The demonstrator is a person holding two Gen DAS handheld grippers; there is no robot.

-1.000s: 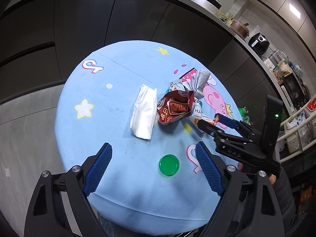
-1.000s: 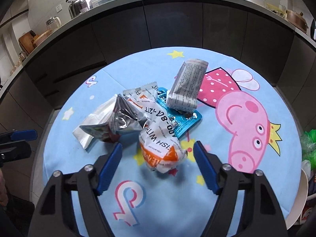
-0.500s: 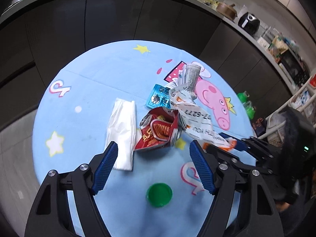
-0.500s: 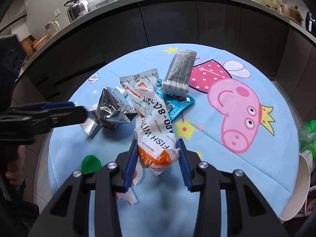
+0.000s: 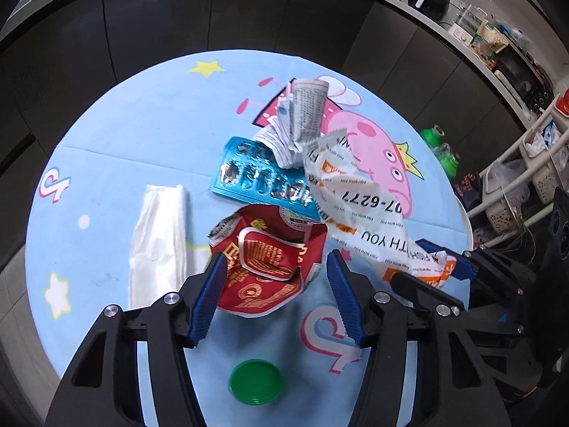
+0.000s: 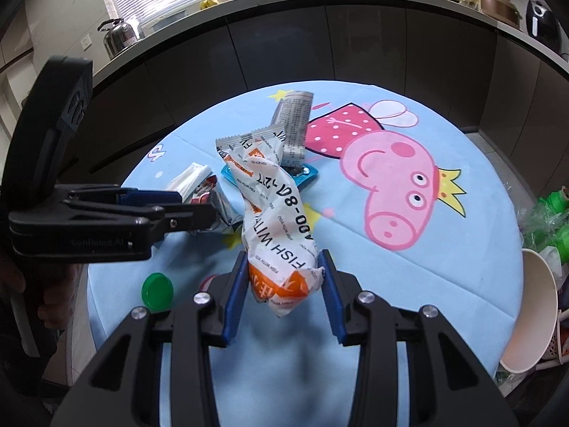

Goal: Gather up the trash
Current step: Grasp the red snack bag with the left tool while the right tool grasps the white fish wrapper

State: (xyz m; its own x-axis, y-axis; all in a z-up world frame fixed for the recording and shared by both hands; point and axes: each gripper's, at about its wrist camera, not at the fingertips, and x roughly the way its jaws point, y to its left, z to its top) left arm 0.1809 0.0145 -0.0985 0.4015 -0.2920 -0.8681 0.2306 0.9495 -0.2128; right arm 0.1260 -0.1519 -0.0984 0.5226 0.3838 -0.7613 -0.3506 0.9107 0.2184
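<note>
Foil-lined red snack bag (image 5: pixel 265 270) on table (image 5: pixel 106 163): our left gripper (image 5: pixel 274 290) has descended astride it, jaws closing, pads not yet pressing | right gripper (image 6: pixel 282 286) now pinches white-orange wrapper (image 6: pixel 281 235), lifted clear | both pieces nearly collected

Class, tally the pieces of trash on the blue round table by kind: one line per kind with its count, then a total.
Snack wrappers: 2, white and orange wrapper, red wrapper
Blister packs: 1, blue blister pack
Printed paper leaflets: 1, folded leaflet
Clear plastic bags: 1, flat bag
Bottle caps: 1, green cap
Total: 6
</note>
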